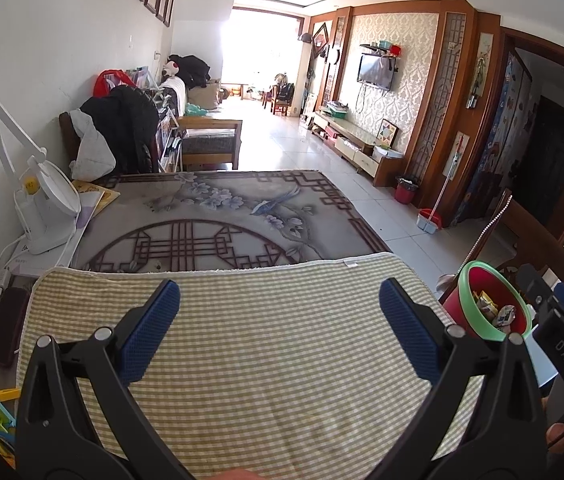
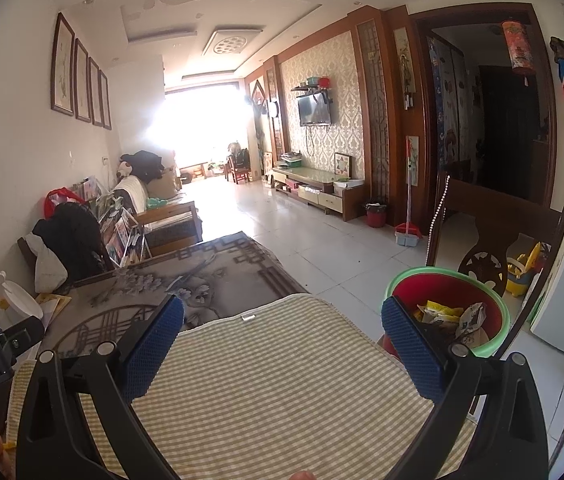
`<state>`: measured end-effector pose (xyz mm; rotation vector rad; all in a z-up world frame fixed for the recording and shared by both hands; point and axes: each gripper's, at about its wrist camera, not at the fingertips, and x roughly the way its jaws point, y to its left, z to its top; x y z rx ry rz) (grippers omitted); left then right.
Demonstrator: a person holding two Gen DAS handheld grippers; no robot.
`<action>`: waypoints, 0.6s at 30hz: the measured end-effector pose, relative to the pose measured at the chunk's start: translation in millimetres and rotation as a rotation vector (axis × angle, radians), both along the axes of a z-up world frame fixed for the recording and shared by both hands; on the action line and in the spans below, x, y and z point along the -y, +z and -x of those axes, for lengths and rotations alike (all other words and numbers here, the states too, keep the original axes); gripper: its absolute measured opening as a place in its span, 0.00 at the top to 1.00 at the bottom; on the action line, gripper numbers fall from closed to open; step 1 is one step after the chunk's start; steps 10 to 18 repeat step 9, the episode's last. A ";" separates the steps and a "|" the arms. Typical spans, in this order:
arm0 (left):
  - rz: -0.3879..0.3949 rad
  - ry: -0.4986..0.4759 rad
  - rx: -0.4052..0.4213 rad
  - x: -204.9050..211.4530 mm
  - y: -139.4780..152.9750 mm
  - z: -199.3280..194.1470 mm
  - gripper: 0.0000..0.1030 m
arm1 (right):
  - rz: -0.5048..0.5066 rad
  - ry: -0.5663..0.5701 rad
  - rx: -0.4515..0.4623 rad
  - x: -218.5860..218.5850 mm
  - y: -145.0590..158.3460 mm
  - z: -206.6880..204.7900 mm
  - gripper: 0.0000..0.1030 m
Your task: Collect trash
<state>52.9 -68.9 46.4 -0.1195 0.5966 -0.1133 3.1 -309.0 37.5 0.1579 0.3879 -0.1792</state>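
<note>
**Left wrist view: both tools empty, trash already in the bucket**

Left tool (image 1: 280, 320) and right tool (image 2: 282, 336) both hang spread wide, holding nothing, over the checked mat (image 1: 266, 360) on the worktop (image 1: 202, 216). Wrappers (image 2: 450, 316) lie inside the red bucket (image 2: 494, 312), just off the mat's right edge. No loose trash shows, so I judge the job nearly done. Risk: the right tool sits close to the bucket rim and could tip it. Beyond lies a long tiled living room.

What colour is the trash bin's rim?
Green, on a red trash bin; its rim is clearest in the right wrist view.
</note>
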 end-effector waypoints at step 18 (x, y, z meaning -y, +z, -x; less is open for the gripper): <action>-0.014 0.078 -0.074 -23.6 -20.4 -13.5 0.05 | 0.105 0.143 -0.253 -18.3 -90.0 -82.5 0.07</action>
